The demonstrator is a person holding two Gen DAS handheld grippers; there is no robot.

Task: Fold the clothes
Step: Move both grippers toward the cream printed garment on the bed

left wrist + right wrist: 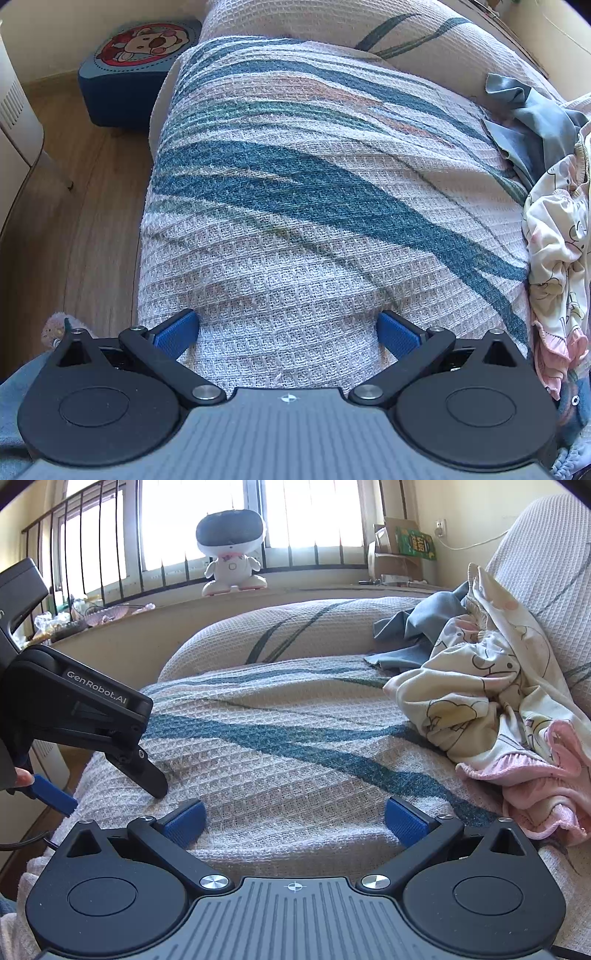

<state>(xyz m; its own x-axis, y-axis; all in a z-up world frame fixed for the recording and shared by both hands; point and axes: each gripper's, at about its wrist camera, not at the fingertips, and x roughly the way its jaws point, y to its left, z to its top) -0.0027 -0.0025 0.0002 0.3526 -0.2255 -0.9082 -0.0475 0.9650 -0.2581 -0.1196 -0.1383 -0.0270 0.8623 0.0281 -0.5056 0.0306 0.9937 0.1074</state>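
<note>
Two garments, a cream printed one (476, 686) and a grey-blue one (410, 631), lie crumpled in a heap at the sofa's (295, 184) right end; no folded piece shows. Both the left claw (288, 328) and right claw (295, 818) stand wide apart, holding nothing, over bare cover.

cream cartoon-print garment (476, 686) with pink trim, grey-blue cloth (410, 627), pale waffle-weave cover (295, 221) with teal streaks
</note>
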